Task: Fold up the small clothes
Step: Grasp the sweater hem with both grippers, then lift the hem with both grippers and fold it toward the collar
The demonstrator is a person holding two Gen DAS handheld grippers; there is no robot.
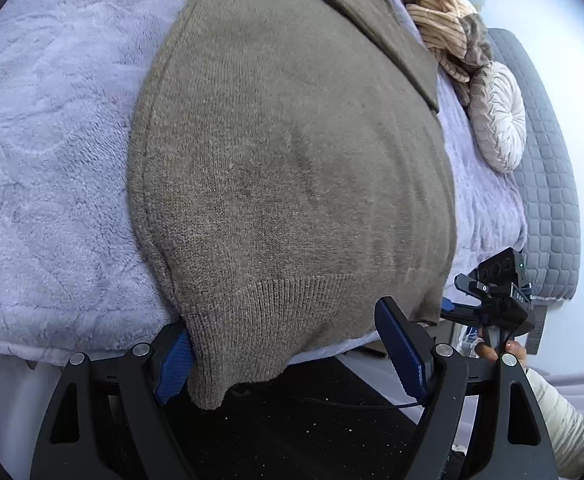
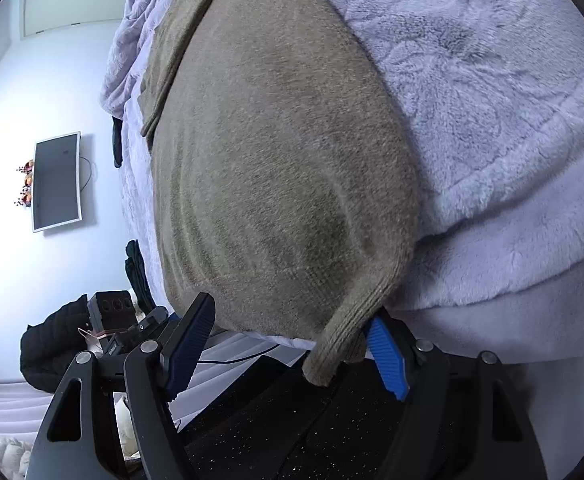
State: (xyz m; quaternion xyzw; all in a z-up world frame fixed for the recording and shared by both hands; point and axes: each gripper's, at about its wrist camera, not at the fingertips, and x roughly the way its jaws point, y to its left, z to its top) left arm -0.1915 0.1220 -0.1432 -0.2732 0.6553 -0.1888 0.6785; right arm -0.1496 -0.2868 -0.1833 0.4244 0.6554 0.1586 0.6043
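Note:
An olive-brown knit sweater (image 1: 292,152) lies flat on a lavender fleece blanket (image 1: 51,160), and its ribbed hem hangs over the bed's near edge. My left gripper (image 1: 283,320) is open at that hem. The hem's left corner drapes against its left blue pad (image 1: 173,364), and the right pad stands clear of the cloth. My right gripper (image 2: 292,312) is open too, at the hem's other corner (image 2: 340,344). That corner hangs next to its right blue pad (image 2: 388,356). One sleeve is folded across the sweater's far part (image 1: 372,20).
A tan striped pillow (image 1: 432,12) and a round cream cushion (image 1: 500,120) lie at the bed's far right, by a grey quilted headboard (image 1: 548,184). Dark floor (image 1: 292,432) lies below the bed edge. A wall screen (image 2: 55,182) and a black jacket (image 2: 51,344) are at the left.

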